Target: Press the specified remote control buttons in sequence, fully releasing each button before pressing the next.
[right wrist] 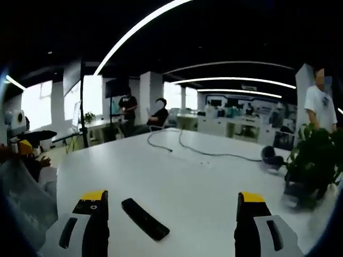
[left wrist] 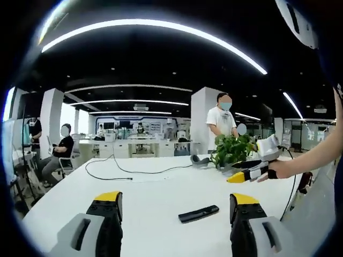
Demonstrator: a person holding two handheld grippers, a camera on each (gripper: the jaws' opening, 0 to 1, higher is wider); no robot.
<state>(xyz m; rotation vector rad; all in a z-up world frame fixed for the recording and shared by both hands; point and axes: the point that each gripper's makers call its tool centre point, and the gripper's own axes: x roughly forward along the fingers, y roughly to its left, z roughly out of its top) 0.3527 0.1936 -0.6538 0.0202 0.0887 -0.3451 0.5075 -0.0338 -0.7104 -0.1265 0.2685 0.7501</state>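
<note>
Left gripper [left wrist: 176, 214], seen in the left gripper view: jaws spread wide, nothing between them, held above the white table [left wrist: 144, 187]. Right gripper [right wrist: 172, 214], in the right gripper view: jaws likewise wide apart and empty.

Remote control [left wrist: 199, 213]: black, slim, lying flat on the table, apart from both grippers. In the left gripper view it sits between the left jaws' lines, nearer the right-hand jaw and slightly beyond the tips. In the right gripper view the remote control [right wrist: 145, 218] lies close to the left-hand jaw, angled across the table. Buttons too small to make out.

Other items: potted plant [left wrist: 234, 150] at the far right of the table; black cable [left wrist: 128, 170] trailing across the far side. The right gripper also enters the left gripper view from the right, near the plant and well above the remote.

Judgement: the approach step, no press begun; no jaw touches the remote. Next move calls for bringing one jaw tip down over the first target button, pressing squarely, then lifting fully clear.
</note>
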